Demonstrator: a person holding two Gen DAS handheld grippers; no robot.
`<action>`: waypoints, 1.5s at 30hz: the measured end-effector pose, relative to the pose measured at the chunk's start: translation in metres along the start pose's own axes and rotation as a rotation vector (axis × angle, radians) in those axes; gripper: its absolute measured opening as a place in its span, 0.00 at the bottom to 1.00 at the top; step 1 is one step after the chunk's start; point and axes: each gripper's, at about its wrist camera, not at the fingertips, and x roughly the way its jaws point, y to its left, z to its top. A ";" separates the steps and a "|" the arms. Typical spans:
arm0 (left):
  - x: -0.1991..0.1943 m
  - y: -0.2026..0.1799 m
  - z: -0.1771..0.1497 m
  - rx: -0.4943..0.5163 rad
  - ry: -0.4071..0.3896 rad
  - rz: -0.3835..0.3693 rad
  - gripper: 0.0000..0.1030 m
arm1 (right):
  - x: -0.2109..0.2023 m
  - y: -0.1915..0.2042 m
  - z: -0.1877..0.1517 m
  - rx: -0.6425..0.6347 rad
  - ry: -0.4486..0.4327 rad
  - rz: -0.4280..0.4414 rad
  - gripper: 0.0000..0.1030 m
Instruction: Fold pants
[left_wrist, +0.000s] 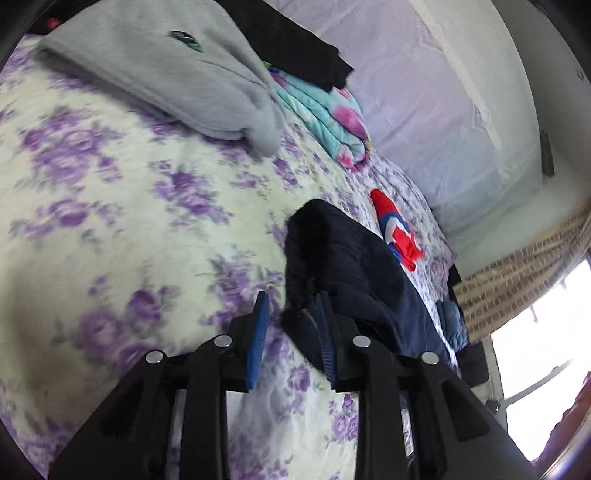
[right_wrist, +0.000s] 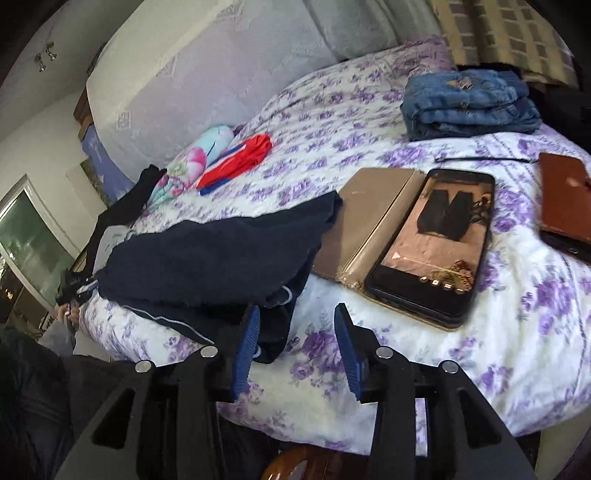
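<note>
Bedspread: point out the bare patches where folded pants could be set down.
Free: the wide floral stretch of bedspread between the grey garment and the navy pants; also the patch between the jeans and the red cloth. Crowded: around the phone and brown case.

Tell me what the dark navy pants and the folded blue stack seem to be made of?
The dark navy pants look like soft, matte knit or fleece: fuzzy surface, limp drape, pale piping along one edge. The folded blue stack looks like denim: faded, mottled blue and thick stiff folds, seemingly with a frayed rip.
</note>
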 end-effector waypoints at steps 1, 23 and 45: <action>-0.005 -0.004 -0.003 0.017 -0.008 0.000 0.24 | -0.002 0.005 0.000 -0.011 -0.003 0.000 0.42; 0.012 -0.116 -0.053 0.104 0.027 0.175 0.64 | 0.043 0.017 -0.004 0.513 0.004 0.196 0.61; 0.063 -0.084 -0.030 -0.095 0.080 0.169 0.16 | 0.052 0.016 0.003 0.518 -0.009 0.097 0.14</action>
